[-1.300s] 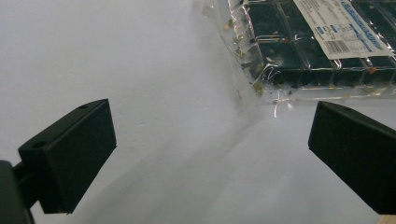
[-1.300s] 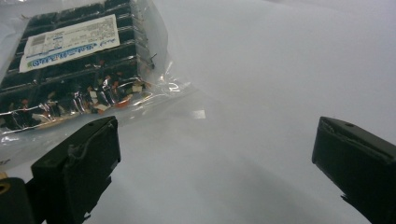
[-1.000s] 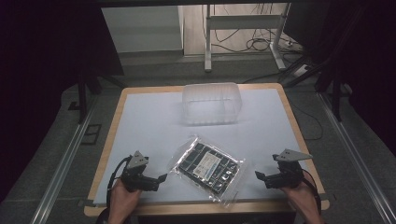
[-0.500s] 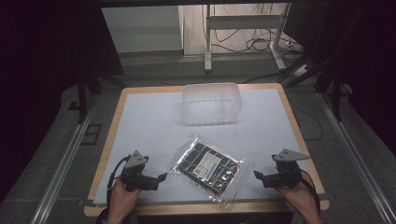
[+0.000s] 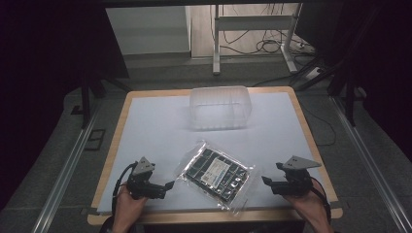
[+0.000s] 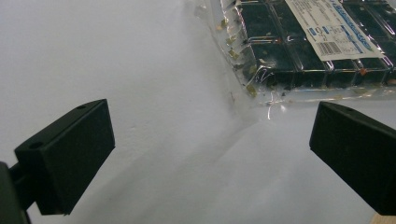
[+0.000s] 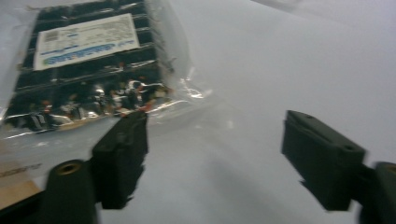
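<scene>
From the high view, the clear bag of dark parts (image 5: 215, 175) lies flat on the white surface (image 5: 160, 126) between my left gripper (image 5: 167, 186) and my right gripper (image 5: 266, 181), with a clear plastic tub (image 5: 221, 108) well behind it. My left gripper view adds the bag's printed label (image 6: 334, 25) and wrinkled corner just ahead of my wide, empty jaws. My right gripper view shows my jaws, which have just been closing, apart with nothing between them, the bag's edge just beyond one.
</scene>
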`<state>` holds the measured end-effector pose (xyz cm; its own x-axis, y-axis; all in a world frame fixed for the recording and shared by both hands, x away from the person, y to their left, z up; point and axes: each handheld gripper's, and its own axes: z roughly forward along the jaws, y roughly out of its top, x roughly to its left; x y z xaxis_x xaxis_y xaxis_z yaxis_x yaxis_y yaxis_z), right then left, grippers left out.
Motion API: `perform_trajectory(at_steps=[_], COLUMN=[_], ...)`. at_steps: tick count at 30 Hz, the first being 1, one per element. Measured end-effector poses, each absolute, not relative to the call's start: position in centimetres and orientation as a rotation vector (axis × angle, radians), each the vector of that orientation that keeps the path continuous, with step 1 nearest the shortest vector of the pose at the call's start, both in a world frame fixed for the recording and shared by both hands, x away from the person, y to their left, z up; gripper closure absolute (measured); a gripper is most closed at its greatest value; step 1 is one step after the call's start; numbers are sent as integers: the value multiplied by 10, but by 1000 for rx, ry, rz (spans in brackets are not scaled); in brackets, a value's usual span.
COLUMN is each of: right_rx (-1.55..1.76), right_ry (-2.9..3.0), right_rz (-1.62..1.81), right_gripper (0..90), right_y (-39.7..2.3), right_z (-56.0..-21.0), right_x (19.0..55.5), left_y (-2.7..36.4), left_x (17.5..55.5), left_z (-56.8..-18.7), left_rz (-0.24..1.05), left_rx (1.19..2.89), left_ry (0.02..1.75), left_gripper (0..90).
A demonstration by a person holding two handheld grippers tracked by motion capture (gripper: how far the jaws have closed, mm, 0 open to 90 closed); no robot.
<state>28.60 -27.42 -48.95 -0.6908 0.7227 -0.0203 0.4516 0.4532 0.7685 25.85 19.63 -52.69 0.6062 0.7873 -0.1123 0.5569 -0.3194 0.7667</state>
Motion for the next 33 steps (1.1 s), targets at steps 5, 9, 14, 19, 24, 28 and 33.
perform_trajectory(at_steps=[5, 9, 14, 19, 24, 28, 33], right_rx=[961, 925, 862, 768, 704, 676, 646], right_ry=[2388, 2441, 2473, 2572, 2619, 2664, 2732], right_rz=[1139, 1131, 1135, 1120, 1133, 1145, 1130], right_gripper=[395, 558, 752, 890, 891, 892, 892], right_y=[-268, -256, -242, -223, -204, -193, -172], right_z=[-487, -487, -485, -489, -491, -495, -503], right_x=[282, 278, 270, 262, 252, 247, 240], left_y=[196, 196, 197, 197, 197, 197, 197], left_x=[259, 259, 258, 259, 258, 258, 258], left_z=[-527, -527, -527, -527, -526, -526, -526], left_rz=[353, 360, 364, 365, 372, 372, 376], left_rx=[2016, 2022, 2018, 2016, 2015, 2012, 2010], left_ry=[1059, 1058, 1057, 1058, 1050, 1051, 1049], left_gripper=[0, 0, 0, 0, 0, 0, 0])
